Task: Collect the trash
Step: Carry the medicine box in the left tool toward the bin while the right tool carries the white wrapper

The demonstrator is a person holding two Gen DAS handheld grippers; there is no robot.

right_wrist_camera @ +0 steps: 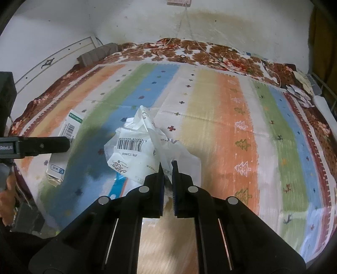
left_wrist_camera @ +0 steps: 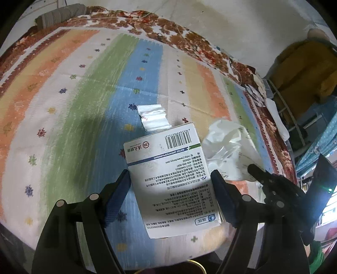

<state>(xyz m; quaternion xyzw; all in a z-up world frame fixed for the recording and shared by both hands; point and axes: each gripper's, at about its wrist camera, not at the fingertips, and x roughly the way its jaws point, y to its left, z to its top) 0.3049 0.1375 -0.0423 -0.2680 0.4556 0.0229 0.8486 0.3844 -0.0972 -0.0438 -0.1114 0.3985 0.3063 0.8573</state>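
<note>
Trash was in both grippers, held over a bed (left_wrist_camera: pixel 69 88) with a striped blanket (right_wrist_camera: pixel 231 118).

The left gripper (left_wrist_camera: pixel 170 179) had a white box (left_wrist_camera: pixel 168 175) between its jaws. The jaws stood wide, one on each long side of the box, and they looked pressed against it. The box had a barcode and small print on its face. It hung above the blue stripe, with its far end pointing away from the gripper. A small silver wrapper (left_wrist_camera: pixel 153 118) lay flat on the blanket just past the far end of the box.

The right gripper (right_wrist_camera: pixel 167 168) had its jaws almost together, pinched on a crumpled white bag (right_wrist_camera: pixel 139 151). The bag had a barcode too, and it bunched up in front of the jaws, off the blanket.

From the left camera, the bag (left_wrist_camera: pixel 229 147) was just to the right of the box, with the right gripper (left_wrist_camera: pixel 261 177) behind it. From the right camera, the box (right_wrist_camera: pixel 67 130) was off to the left, partly hidden by the left gripper's dark finger.

A rolled grey cloth (left_wrist_camera: pixel 61 14) sat at the far end of the bed. A flowery brown sheet (right_wrist_camera: pixel 210 52) showed along the far edge, next to the white wall (right_wrist_camera: pixel 147 21).
</note>
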